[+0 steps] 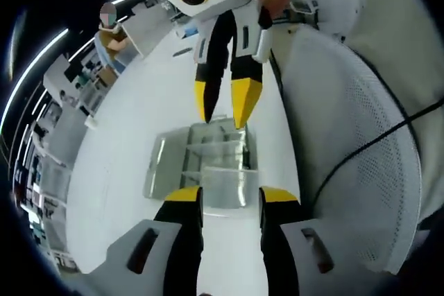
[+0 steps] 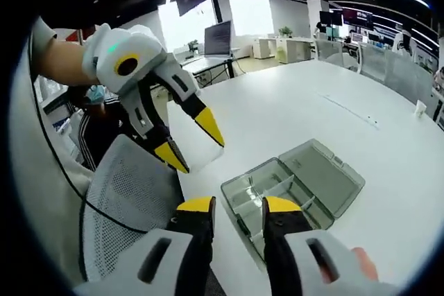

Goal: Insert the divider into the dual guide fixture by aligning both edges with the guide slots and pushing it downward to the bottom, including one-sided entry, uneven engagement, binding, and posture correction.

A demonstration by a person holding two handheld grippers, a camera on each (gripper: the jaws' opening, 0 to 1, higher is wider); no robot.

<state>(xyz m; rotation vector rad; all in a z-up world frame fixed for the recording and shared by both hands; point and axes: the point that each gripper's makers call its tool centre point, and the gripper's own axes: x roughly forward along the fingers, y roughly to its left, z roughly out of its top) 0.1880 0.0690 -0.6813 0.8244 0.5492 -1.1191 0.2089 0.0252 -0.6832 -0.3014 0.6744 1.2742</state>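
Holding a clear flat plastic divider [image 2: 201,154] between its yellow tips, the left hand-held gripper [image 2: 189,142] hovers above the white surface [image 2: 291,112]. Ahead of the right hand-held gripper [image 2: 238,206], jaws parted and empty, lies the transparent compartmented fixture box [image 2: 295,185], lid open.

The divider [image 1: 225,186] is clear plastic, so its edges blur into the box [image 1: 201,154] behind it in the left gripper view; whether it touches the box cannot be told. In the right gripper view the same divider [image 2: 201,152] is a faint pale sheet between the left gripper's [image 2: 189,145] tips, its outline hard to trace. The right gripper's [image 2: 239,207] jaws hide the near corner of the box [image 2: 295,181]. The slots inside are too small to make out.
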